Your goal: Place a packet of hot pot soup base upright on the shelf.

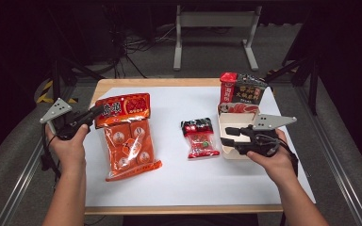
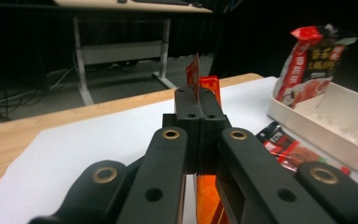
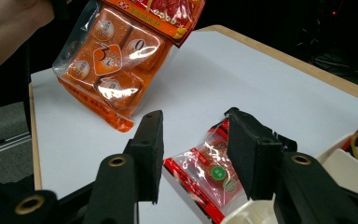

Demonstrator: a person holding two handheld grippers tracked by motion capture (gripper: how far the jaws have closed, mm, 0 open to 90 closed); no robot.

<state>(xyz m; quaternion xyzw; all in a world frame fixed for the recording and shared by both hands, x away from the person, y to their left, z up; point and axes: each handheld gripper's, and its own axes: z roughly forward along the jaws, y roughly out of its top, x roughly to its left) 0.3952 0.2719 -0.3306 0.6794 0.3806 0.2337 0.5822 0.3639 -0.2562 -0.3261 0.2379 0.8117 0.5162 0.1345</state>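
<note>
My left gripper (image 1: 96, 111) is shut on the top edge of a large orange bag of round snacks (image 1: 127, 136) at the table's left. The bag hangs tilted from the jaws, and its lower end looks to rest on the white sheet. In the left gripper view the closed fingertips (image 2: 199, 100) pinch the bag's red-orange edge (image 2: 208, 86). My right gripper (image 1: 226, 134) stands open over the left rim of a white tray (image 1: 226, 117), beside a small red packet (image 1: 200, 139). In the right gripper view the packet (image 3: 205, 175) lies on the table beyond the parted gripper (image 3: 193, 140), and the orange bag (image 3: 116, 60) hangs farther off.
A red and black pouch (image 1: 242, 89) stands upright at the far end of the white tray (image 2: 326, 140). A white sheet (image 1: 179, 174) covers most of the wooden table. Beyond the table's far edge stands a grey table frame (image 1: 214, 21) on the floor.
</note>
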